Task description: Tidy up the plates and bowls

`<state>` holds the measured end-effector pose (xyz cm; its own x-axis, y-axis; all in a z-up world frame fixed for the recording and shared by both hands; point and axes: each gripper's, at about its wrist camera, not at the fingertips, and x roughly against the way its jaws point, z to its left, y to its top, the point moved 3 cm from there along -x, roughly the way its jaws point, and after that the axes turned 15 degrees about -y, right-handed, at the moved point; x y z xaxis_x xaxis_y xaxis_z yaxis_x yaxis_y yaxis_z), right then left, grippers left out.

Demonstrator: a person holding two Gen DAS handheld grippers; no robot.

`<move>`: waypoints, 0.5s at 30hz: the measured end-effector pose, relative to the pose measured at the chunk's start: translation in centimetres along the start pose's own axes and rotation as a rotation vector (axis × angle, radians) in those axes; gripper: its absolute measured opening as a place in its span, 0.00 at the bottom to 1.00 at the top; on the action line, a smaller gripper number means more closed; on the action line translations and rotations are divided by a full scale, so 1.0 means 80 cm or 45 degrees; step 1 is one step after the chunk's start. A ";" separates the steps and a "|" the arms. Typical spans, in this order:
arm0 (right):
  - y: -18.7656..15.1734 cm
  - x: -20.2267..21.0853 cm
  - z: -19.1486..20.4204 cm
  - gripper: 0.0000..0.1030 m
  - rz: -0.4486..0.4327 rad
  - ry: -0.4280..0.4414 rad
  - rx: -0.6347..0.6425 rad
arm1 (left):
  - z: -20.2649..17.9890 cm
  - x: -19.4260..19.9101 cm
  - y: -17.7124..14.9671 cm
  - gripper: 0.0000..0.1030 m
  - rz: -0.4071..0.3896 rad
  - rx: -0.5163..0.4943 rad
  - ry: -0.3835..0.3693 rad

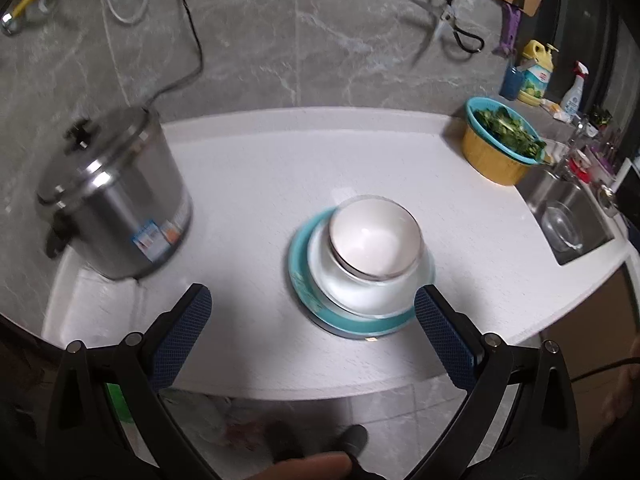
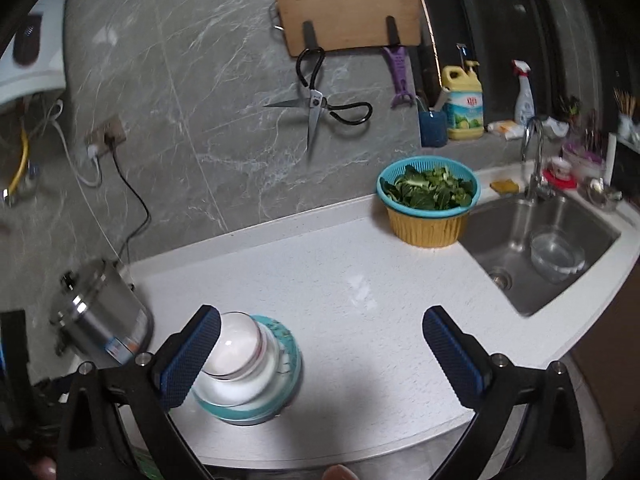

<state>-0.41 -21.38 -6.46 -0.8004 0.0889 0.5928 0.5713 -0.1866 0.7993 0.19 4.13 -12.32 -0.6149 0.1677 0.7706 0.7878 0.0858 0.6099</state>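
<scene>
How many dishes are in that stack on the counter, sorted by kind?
Teal plate: 1
White plate: 1
White bowl, on top: 1
Total: 3, though blur could hide another dish in the stack.

I am looking at one stack sitting upright on the white counter [image 1: 280, 168], near its front edge. At the bottom a teal plate [image 1: 312, 300] is lying flat, its rim showing all round. On it a clear glass bowl [image 1: 360, 296] is resting, white inside. Nested in that, a white bowl [image 1: 374, 236] with a thin dark rim is sitting open side up and looking empty. In the right wrist view I am seeing the same stack [image 2: 256, 364].
</scene>
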 end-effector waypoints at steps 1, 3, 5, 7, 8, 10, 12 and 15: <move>0.003 0.007 0.002 1.00 -0.008 -0.006 -0.016 | 0.002 0.007 0.004 1.00 -0.006 0.001 0.014; 0.008 0.029 0.011 1.00 -0.076 -0.026 0.003 | 0.005 0.021 0.008 1.00 -0.027 0.010 0.005; 0.013 0.058 0.026 1.00 -0.190 -0.122 0.060 | 0.004 0.033 0.010 1.00 -0.044 -0.010 0.004; 0.010 0.072 0.030 1.00 -0.214 -0.211 0.029 | -0.001 0.047 0.009 1.00 -0.062 -0.037 -0.012; 0.006 0.076 0.033 1.00 -0.200 -0.172 -0.001 | -0.001 0.053 0.009 1.00 -0.068 -0.053 -0.027; -0.005 0.076 0.050 1.00 -0.054 0.057 0.038 | -0.004 0.059 0.010 1.00 -0.076 -0.076 -0.034; -0.013 0.076 0.064 1.00 0.005 0.062 0.073 | 0.000 0.065 0.009 1.00 -0.079 -0.082 -0.050; -0.029 0.068 0.089 1.00 0.096 0.030 0.127 | 0.005 0.070 0.005 1.00 -0.071 -0.083 -0.064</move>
<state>-4.78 -13.50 -4.36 -0.7577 0.0550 0.6503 0.6445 -0.0936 0.7588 -2.90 5.51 -7.82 -0.6539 0.2136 0.7258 0.7473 0.0326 0.6637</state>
